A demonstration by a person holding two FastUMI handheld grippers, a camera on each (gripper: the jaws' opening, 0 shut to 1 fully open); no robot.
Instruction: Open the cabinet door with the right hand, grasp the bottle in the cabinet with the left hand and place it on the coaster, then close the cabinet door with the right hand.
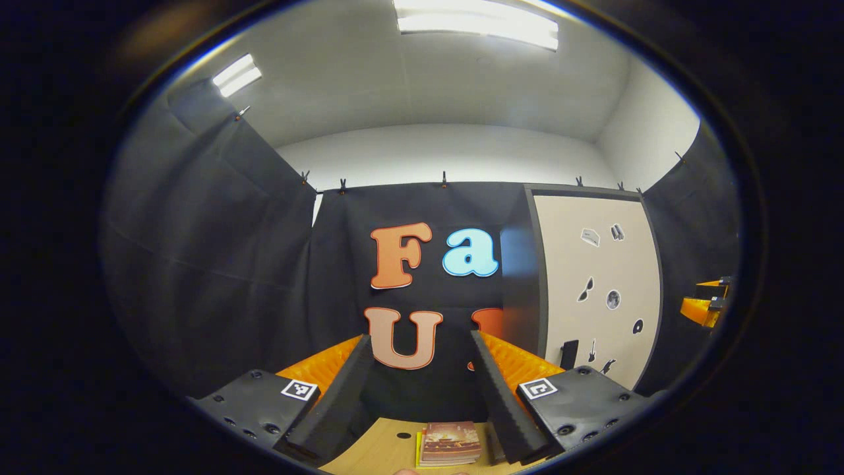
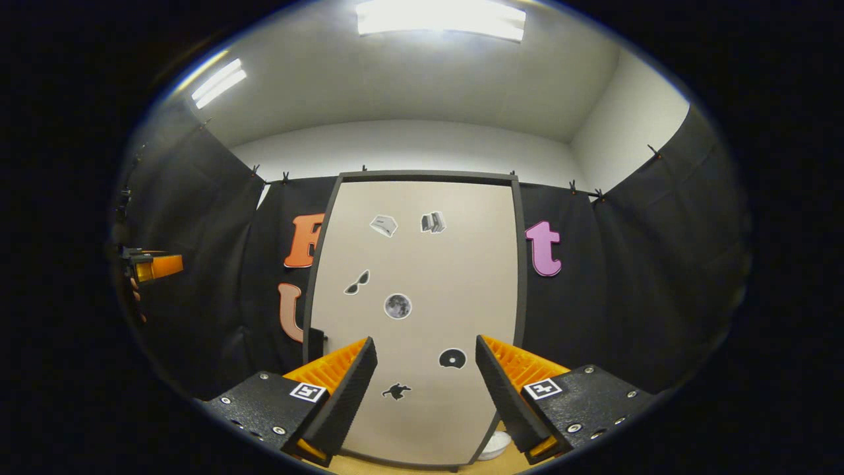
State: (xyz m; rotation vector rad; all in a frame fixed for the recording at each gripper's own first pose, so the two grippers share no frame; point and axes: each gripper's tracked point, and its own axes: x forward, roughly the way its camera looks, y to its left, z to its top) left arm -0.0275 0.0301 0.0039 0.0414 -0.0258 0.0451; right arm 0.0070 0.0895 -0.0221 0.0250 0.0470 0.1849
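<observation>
Ahead of both gaping hand-held grippers, closed beige cabinet door [image 2: 422,310] dotted with small stickers

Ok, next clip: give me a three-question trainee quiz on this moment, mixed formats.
1. True or false: the cabinet door is already swung open.
2. Multiple choice: in the left gripper view, what lies on the table between the fingers of the left gripper? A) a bottle B) a small stack of books C) a coaster
3. Fill in: the right gripper faces the door with its fingers ____ and nothing between them.

Key: 1 false, the door sits shut in its frame. 2 B. 3 open.
</observation>
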